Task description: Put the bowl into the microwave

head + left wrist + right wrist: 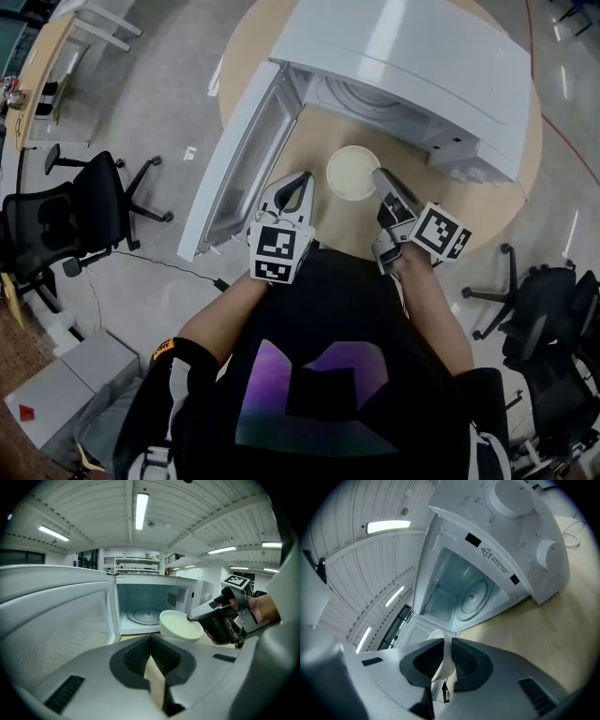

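Count as observed:

- One white box-shaped microwave point(403, 56), upper centre of the frame.
- Two round white knobs point(508, 496) on its panel.
- One round glass turntable point(474, 595) inside it.
- One white round bowl point(352, 172), centre.
- One round wooden table point(487, 211).
- Two hand-held grippers: left gripper point(298, 178) and right gripper point(382, 173).
- Black office chairs: one at left edge point(80, 211), at least one lower right.

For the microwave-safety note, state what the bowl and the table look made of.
The bowl looks like glazed ceramic, possibly melamine: opaque cream, smooth, with a soft sheen. The table looks like wood or wood-look laminate: pale tan, matte, even surface.
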